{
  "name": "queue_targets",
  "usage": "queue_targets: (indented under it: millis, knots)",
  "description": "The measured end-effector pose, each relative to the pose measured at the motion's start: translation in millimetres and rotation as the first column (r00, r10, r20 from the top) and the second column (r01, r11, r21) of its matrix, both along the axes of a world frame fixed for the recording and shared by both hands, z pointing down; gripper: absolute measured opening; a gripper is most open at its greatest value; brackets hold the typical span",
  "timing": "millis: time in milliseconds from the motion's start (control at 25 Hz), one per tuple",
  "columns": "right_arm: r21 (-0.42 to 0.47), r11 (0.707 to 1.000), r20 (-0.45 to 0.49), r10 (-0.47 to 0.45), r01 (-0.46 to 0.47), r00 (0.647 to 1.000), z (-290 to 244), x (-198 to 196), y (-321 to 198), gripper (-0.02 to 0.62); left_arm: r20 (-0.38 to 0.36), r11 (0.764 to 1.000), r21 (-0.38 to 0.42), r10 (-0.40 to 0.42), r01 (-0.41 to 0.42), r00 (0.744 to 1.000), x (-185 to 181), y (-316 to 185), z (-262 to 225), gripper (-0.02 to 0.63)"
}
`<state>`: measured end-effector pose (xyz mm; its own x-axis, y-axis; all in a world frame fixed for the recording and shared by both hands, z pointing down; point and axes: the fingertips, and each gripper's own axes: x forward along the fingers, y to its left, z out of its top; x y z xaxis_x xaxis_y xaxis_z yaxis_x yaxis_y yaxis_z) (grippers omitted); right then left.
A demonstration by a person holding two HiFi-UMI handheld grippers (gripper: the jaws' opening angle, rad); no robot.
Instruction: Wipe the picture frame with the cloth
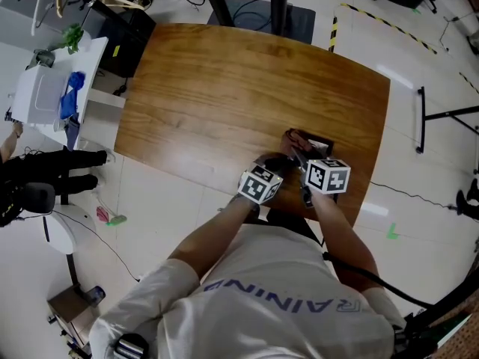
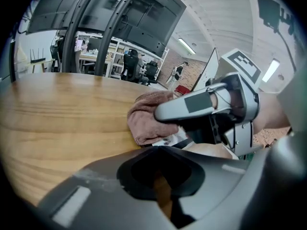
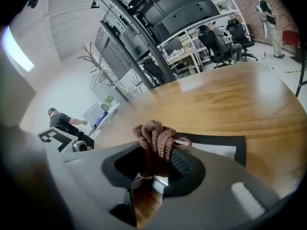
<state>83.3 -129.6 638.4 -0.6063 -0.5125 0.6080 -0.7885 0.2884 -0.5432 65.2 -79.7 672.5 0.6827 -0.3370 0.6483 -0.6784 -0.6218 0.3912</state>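
Our right claw (image 3: pixel 154 166) is clamped on a bunched brown cloth (image 3: pixel 156 137), and the cloth is pressed onto one end of the picture frame (image 3: pixel 218 150). We see the frame, black-bordered with a pale centre, lying flat on the wooden table (image 3: pixel 230 99), near the edge closest to us. Our left claw (image 2: pixel 162 188) hangs low over the table just beside the frame, its jaws drawn together with only a sliver of wood grain showing between them.
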Motion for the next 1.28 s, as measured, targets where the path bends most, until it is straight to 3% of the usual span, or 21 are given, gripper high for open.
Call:
queue_targets:
  millis: [360,1280]
  knots:
    - [-0.070,0.998,-0.069,-0.006,0.002,0.998,18,19,13,0.121,-0.010,1.000,-0.003,-0.001,0.001,1.000,0,0,1,0.006]
    - [-0.071,0.979,-0.156,0.178,-0.191,0.972,14,132,44,0.121,-0.023,1.000,-0.011,0.005,-0.005,1.000,-1,0,1,0.006]
